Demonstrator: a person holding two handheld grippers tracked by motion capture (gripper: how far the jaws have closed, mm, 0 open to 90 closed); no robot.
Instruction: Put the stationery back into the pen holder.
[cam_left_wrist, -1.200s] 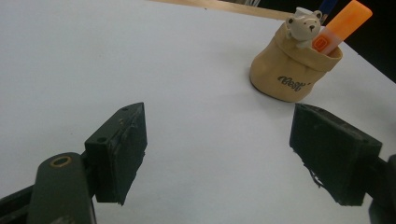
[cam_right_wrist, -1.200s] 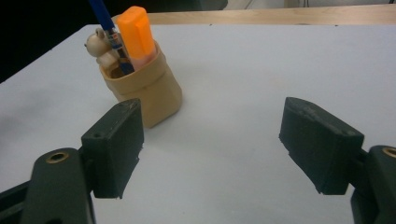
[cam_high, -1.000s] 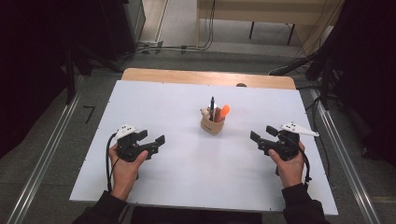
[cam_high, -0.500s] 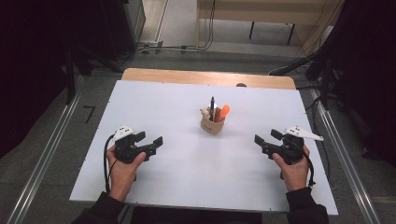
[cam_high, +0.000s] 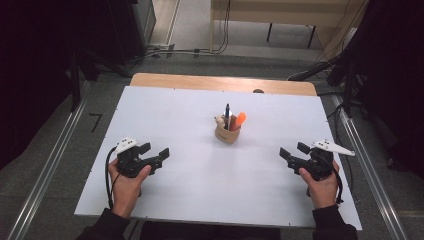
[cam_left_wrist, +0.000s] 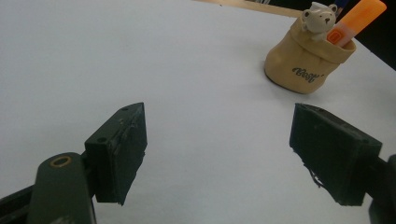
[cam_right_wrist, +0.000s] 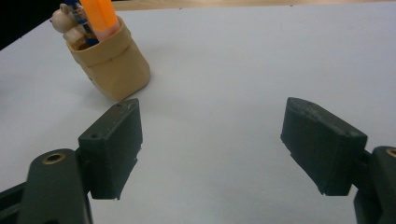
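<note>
The left gripper (cam_high: 154, 152) gapes wide, holding nothing (white table (cam_high: 200, 190) beneath). The right gripper (cam_high: 294, 151) likewise; the pen pouch (cam_high: 227, 132) sits between them.

The flat table top (cam_high: 180, 120) is plain white, unpatterned, with a strip of light brown wood (cam_high: 200, 82) along its far edge. The soft fabric pen pouch (cam_high: 227, 134) is tan, with dark script lettering on its side in the left gripper view. In it stand a bright orange highlighter (cam_high: 240, 119), a dark blue pen (cam_high: 226, 112) and a cream-white bear figure (cam_left_wrist: 319, 17). The left gripper (cam_high: 155, 154) and the right gripper (cam_high: 294, 152) are matte black, each topped by a pale grey plate. The person's sleeves (cam_high: 107, 227) are black.
</note>
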